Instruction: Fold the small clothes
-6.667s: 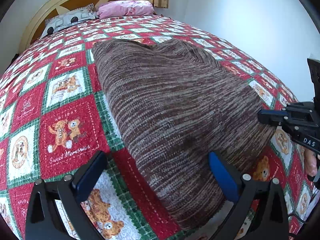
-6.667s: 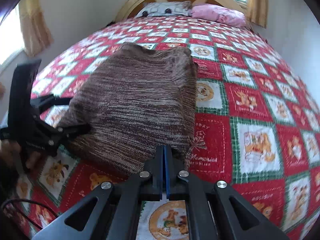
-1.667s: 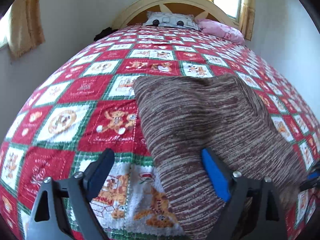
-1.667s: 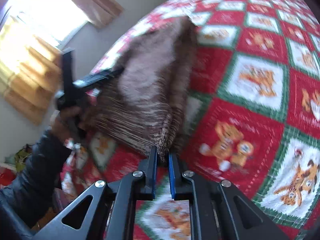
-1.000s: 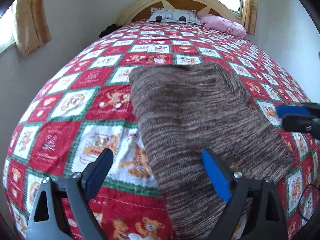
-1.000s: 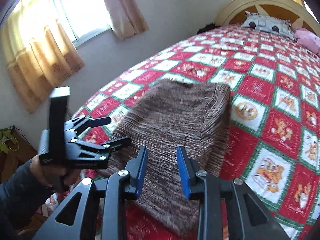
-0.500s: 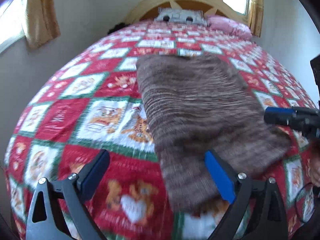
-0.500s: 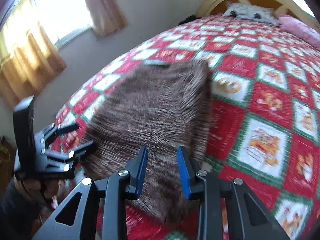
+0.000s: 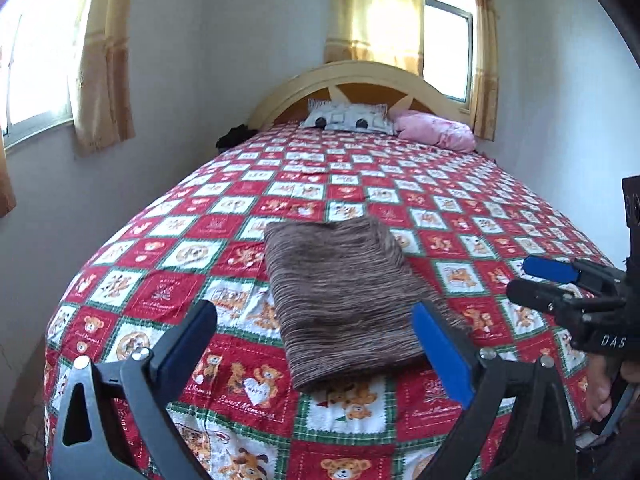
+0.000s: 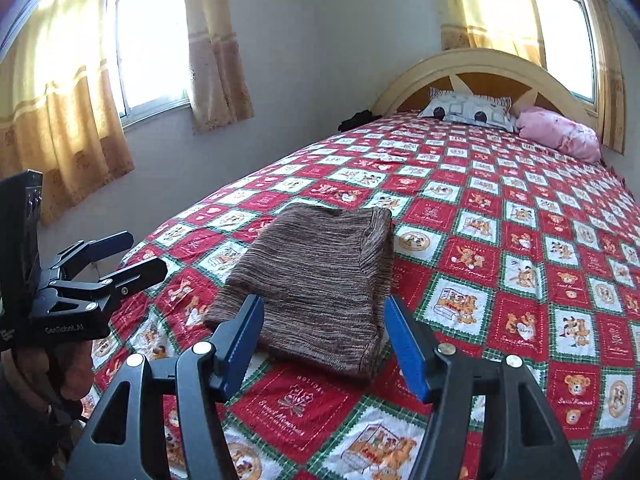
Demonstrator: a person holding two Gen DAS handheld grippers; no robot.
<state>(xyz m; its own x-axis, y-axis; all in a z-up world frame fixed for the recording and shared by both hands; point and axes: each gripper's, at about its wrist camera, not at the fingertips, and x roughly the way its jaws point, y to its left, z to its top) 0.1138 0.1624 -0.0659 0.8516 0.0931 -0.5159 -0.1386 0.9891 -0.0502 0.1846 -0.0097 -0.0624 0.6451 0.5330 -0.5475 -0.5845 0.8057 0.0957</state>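
A brown knitted garment (image 9: 344, 292) lies folded into a flat rectangle on the red teddy-bear quilt (image 9: 168, 296), near the foot of the bed. It also shows in the right wrist view (image 10: 320, 284). My left gripper (image 9: 316, 344) is open and empty, held back and above the garment's near edge. My right gripper (image 10: 324, 340) is open and empty, also raised above the near edge. The right gripper shows at the right of the left wrist view (image 9: 536, 280). The left gripper shows at the left of the right wrist view (image 10: 132, 256).
A grey patterned pillow (image 9: 346, 120) and a pink pillow (image 9: 436, 132) lie at the cream headboard (image 9: 360, 76). A dark item (image 9: 236, 138) sits at the bed's far left corner. Curtained windows and walls stand on the left and behind the bed.
The right gripper let go of the garment and opened wide. Both grippers pulled back and up from the folded garment, which stays flat on the quilt.
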